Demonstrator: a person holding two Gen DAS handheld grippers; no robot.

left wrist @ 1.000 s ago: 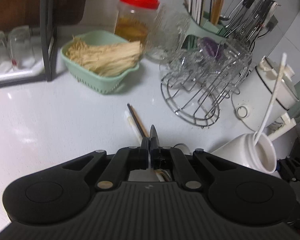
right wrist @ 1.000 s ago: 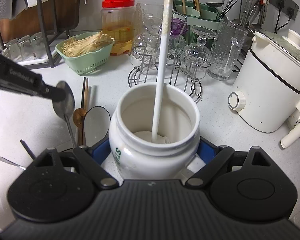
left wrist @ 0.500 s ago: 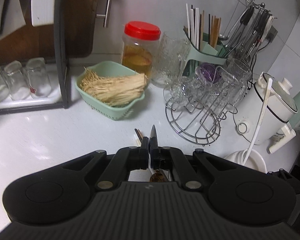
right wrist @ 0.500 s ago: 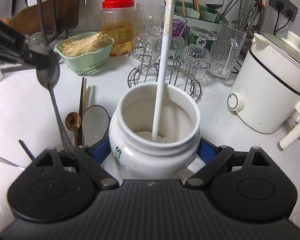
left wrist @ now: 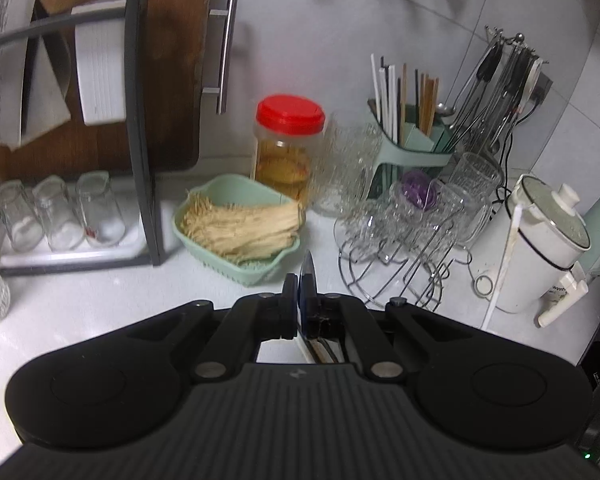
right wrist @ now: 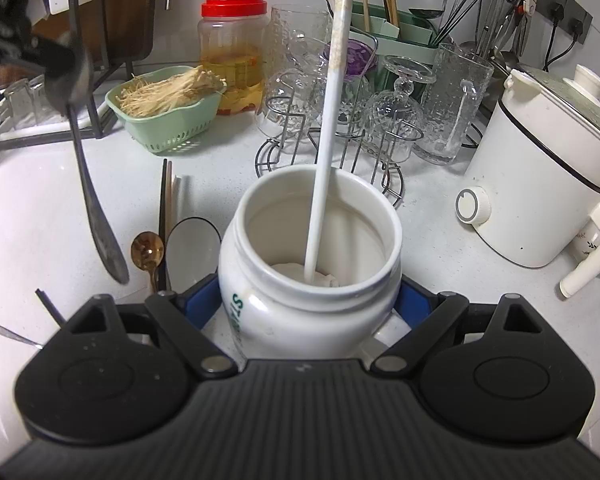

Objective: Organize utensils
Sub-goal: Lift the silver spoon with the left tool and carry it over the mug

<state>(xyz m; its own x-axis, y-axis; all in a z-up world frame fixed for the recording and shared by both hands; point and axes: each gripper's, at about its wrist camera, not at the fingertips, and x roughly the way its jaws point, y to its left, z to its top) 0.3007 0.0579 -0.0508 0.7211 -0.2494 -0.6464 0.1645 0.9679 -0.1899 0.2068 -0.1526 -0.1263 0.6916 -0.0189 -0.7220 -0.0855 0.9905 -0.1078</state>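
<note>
The left gripper, in the upper left of the right wrist view, is clamped on the bowl of a steel spoon, whose handle hangs down clear of the desk. In its own view the jaws stand pressed together on the spoon's thin edge.

The right gripper has its blue pads against both sides of the white jar at the centre of that frame. Its jaws have just been opening a little with the jar between them, and they look like they grip it loosely at best. One white chopstick already leans inside the jar.

Left and lower left of the jar, a gold spoon, dark chopsticks and a further small utensil lie loose on the desk.

Risks, as I judge them: the spoon is pinched by its smooth, curved bowl, so it could pivot or slip out on the way over. Its dangling handle could strike the leaning chopstick or the jar rim. With the right grip slack, such a knock could tip or shift the jar towards the wire glass rack just behind it.
</note>
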